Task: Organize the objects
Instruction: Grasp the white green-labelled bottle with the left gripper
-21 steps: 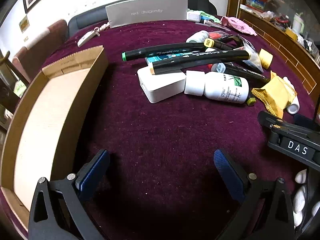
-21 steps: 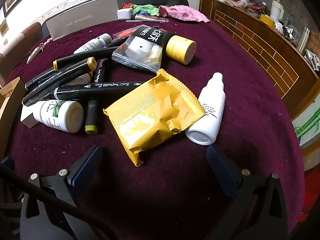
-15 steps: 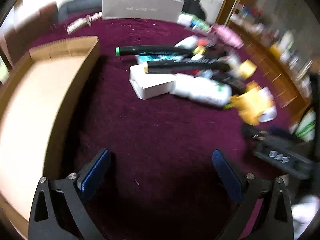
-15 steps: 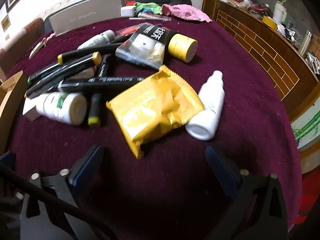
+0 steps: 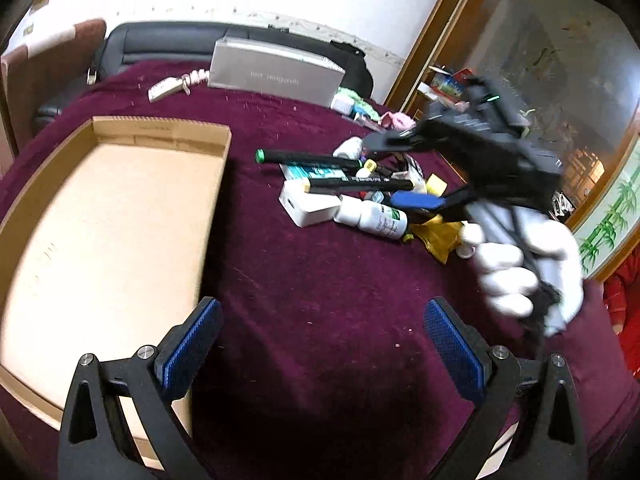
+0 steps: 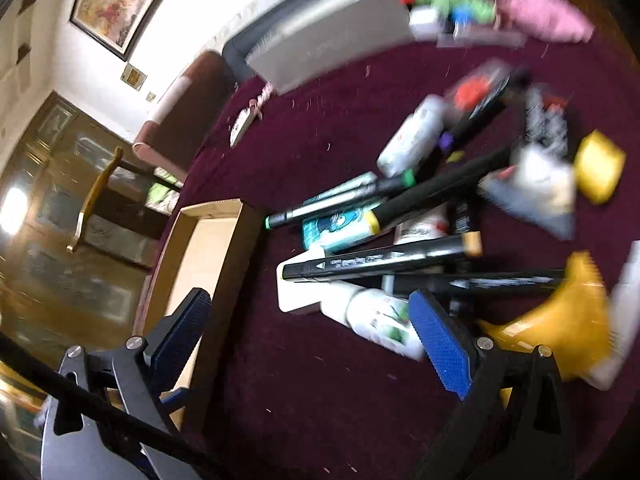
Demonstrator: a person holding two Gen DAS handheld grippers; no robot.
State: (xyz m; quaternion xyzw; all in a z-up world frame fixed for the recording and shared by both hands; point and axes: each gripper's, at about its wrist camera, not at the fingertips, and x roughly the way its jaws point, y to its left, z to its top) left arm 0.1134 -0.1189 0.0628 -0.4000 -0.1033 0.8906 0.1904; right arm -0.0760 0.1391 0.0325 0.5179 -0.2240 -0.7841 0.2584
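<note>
A pile lies on the purple cloth: black markers [image 5: 344, 185], a white box [image 5: 308, 206], a white bottle [image 5: 374, 216] and a yellow packet [image 5: 436, 234]. An empty cardboard tray [image 5: 112, 220] sits to the left of it. My left gripper [image 5: 320, 328] stands open over bare cloth beside the tray. A white-gloved hand [image 5: 520, 264] holds my right gripper [image 5: 400, 172] above the pile, open and blurred. In the right wrist view that gripper [image 6: 312, 320] hangs over the white box [image 6: 296, 292], with the white bottle [image 6: 372, 316] by its right pad [image 6: 440, 344] and a marker [image 6: 380, 262] just beyond. Nothing is gripped.
A grey box [image 5: 276, 74] and a dark bag stand at the table's far edge, with a pink cloth [image 6: 544, 12] and small items near them. A teal box [image 6: 340, 228], a yellow-capped jar [image 6: 598, 166] and a foil pouch [image 6: 536, 188] lie in the pile. A wooden cabinet stands to the right.
The right gripper has swung left over the pile and rolled, and now shows in the left wrist view. The left gripper has pulled back and turned toward the tray. Both stay open.
</note>
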